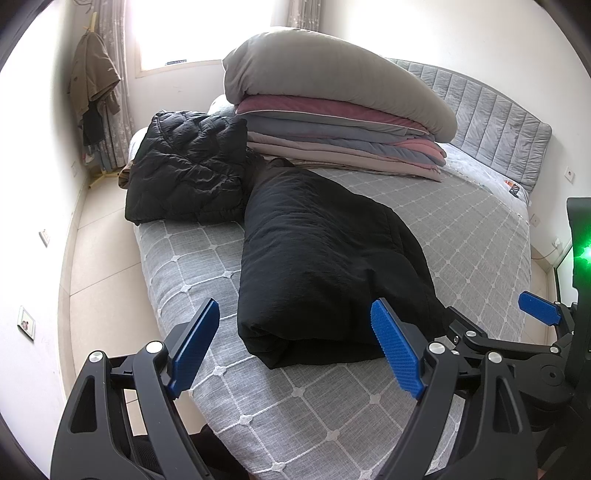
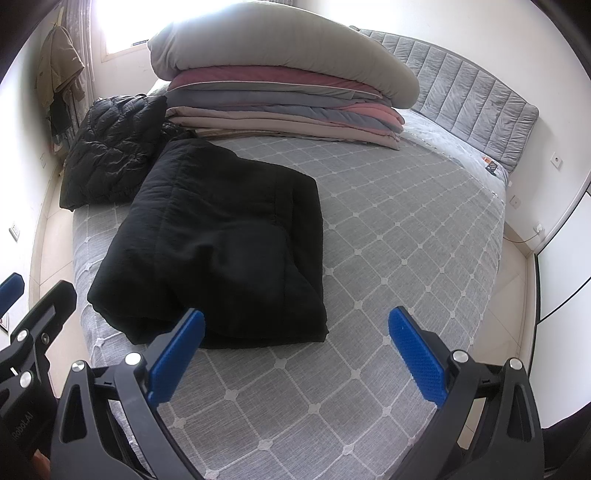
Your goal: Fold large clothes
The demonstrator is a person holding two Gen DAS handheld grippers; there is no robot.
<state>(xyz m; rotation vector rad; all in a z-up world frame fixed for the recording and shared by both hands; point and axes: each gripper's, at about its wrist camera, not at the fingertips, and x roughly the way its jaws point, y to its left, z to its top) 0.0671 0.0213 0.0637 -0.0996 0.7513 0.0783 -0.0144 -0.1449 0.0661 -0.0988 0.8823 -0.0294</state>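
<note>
A folded black coat (image 1: pixel 317 258) is laid on the grey quilted bed cover (image 1: pixel 461 236), close to the bed's near edge and toward its left side; the folded end faces the cameras and the rest runs back toward the headboard (image 1: pixel 491 122). Behind it, at the bed's far left edge, a second garment is seen, a black puffer jacket (image 1: pixel 184 166) bunched into a loose heap and touching the coat at its far end. A stack of folded blankets (image 1: pixel 343 147) in pink, grey and beige is set along the head of the bed, with a thick grey duvet (image 1: pixel 332 77) piled on top.

The left gripper (image 1: pixel 295 350) is held over the near edge of the bed with its blue pads spread wide; nothing is clamped between them, though the coat's folded end is seen just beyond the gap. The right gripper (image 2: pixel 295 354) is likewise spread and empty, held over bare bed cover just to the right of the coat's near corner (whether either pad brushes the fabric cannot be told). Each gripper is caught at the margin of the other's view.

On the far left wall, a brown jacket (image 1: pixel 92 70) is hung beside the curtained window (image 1: pixel 162 33).
</note>
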